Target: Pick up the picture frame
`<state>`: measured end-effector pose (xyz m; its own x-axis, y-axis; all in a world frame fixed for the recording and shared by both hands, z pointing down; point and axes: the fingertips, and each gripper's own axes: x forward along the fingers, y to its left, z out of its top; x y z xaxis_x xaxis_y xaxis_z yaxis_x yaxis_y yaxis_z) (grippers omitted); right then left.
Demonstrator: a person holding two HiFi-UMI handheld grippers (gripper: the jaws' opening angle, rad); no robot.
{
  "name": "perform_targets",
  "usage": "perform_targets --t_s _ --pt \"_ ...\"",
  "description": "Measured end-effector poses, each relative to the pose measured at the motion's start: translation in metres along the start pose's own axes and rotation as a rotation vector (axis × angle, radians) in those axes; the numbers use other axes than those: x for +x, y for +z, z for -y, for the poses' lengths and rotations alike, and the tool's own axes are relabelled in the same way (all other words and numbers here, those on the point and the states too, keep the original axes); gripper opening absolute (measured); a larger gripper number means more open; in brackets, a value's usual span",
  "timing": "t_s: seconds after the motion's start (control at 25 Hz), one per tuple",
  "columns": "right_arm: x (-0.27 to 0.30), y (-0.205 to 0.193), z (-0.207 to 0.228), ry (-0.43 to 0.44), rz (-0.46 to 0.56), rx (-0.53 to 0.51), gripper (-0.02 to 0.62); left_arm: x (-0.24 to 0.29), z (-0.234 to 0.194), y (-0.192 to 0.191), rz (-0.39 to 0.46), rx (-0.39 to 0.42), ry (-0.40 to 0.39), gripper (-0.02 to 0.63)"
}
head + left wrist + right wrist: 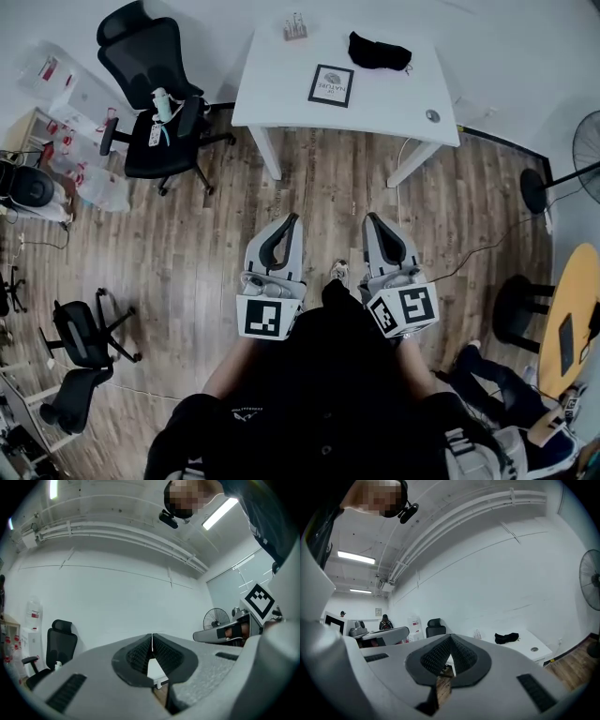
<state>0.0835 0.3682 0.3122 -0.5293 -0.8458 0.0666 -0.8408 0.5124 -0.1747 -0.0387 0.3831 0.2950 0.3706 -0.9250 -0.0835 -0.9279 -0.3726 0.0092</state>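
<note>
Picture frame (331, 85), dark-edged, lying flat near the middle of the white table (277, 89), black cloth (379, 52) just beyond it; left tool (292, 219) and right tool (371, 218), jaws together and empty, side by side over the wooden floor (187, 253), well apart from the table.

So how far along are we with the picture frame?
Nothing is done yet: the frame lies flat on the table, untouched. The left hand-held gripper and right hand-held gripper are shut and empty, over the floor short of the table. Left: approach, open, grasp and lift.
</note>
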Motion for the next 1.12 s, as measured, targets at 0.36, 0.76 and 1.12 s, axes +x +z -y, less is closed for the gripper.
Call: perform_targets --t_s 0.36,0.76,1.12 --pt "0.044 0.006 0.058 0.058 -0.025 0.026 -0.002 0.07 0.006 -0.006 -0.018 0.004 0.061 0.012" --pt "0.061 0.016 0.141 0.039 -0.012 0.023 -0.002 0.131 0.023 -0.022 -0.016 0.011 0.107 0.012" --pt "0.073 0.018 0.173 0.019 -0.008 0.038 -0.002 0.158 0.023 -0.022 -0.008 0.019 0.118 0.012"
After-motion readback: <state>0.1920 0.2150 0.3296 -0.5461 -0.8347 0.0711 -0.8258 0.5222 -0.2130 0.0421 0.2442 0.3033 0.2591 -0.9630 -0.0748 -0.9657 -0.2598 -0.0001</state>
